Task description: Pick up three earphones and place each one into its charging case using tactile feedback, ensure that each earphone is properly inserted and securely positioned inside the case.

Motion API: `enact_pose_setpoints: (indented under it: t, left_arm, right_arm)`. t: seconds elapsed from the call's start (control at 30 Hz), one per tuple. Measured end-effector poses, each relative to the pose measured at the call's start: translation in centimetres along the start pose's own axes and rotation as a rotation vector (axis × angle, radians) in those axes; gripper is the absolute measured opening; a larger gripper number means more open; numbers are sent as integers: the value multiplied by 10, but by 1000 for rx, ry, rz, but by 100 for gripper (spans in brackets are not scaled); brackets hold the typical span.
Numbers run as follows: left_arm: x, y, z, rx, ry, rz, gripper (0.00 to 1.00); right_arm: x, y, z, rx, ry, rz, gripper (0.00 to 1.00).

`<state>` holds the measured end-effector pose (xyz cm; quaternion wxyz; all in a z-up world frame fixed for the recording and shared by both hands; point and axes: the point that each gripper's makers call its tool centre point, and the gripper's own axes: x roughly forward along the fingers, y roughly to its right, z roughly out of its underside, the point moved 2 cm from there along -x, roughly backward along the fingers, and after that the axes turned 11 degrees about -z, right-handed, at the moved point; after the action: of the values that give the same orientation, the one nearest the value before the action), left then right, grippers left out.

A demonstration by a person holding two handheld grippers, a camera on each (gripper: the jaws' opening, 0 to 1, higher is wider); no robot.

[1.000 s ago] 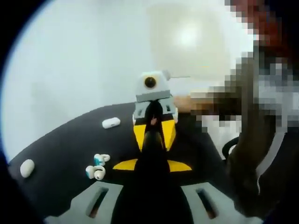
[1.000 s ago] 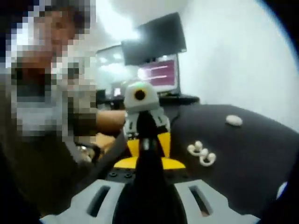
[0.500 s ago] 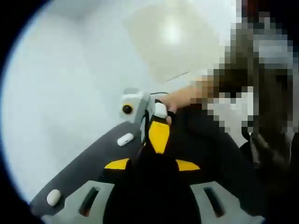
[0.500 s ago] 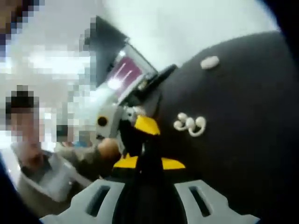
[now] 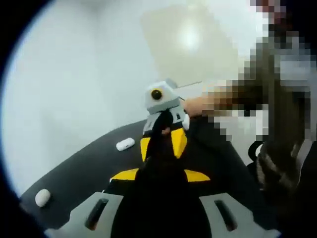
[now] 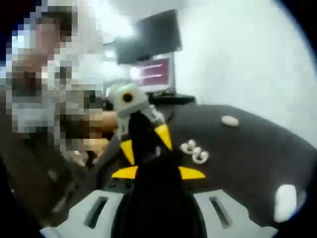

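My left gripper [image 5: 161,133] has its black jaws pressed together, tip to tip with the right gripper's yellow-sided jaws [image 5: 164,130], held above a black table [image 5: 89,168]. In the right gripper view my right gripper [image 6: 148,145] is also shut, and the left gripper [image 6: 132,110] faces it, a hand behind it. I see nothing between either pair of jaws. Three white earphones [image 6: 194,151] lie in a cluster on the table to the right of the jaws. White charging cases lie apart: one [image 5: 125,144] and another [image 5: 42,197] in the left gripper view, one [image 6: 229,120] and another [image 6: 285,201] in the right gripper view.
A person in a grey-brown sleeve [image 5: 277,99] stands close beside the table and holds both grippers. Monitors [image 6: 148,39] stand behind the table's far edge. A pale wall [image 5: 74,74] lies beyond the table.
Both views have rolled back to near level after tilting half a second ago. The grippers stay tip to tip. The earphone cluster seen a second ago has left the left gripper view.
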<state>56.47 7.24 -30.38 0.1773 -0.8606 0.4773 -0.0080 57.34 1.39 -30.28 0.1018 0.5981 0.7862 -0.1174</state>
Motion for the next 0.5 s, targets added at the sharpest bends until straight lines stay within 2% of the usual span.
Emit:
enact_pose_setpoints:
  t: [0.1,0.2,0.3,0.4,0.5]
  left_arm:
    - [-1,-1,0,-14,-9,6,31]
    - [-3,-1,1,-23,-15,7,31]
    - [-6,-7,-3,-41,4,-11,35]
    - [-13,-18,-19,-133,88,-44,37]
    - [-29,-41,-40,-243,226,-127,37]
  right_arm:
    - [4,-1,3,4,-9,-20,37]
    - [5,3,4,1,-20,-9,37]
    - [5,6,-3,17,12,3,38]
    - [7,7,-8,21,34,13,41]
    - [11,8,-10,8,26,19,43]
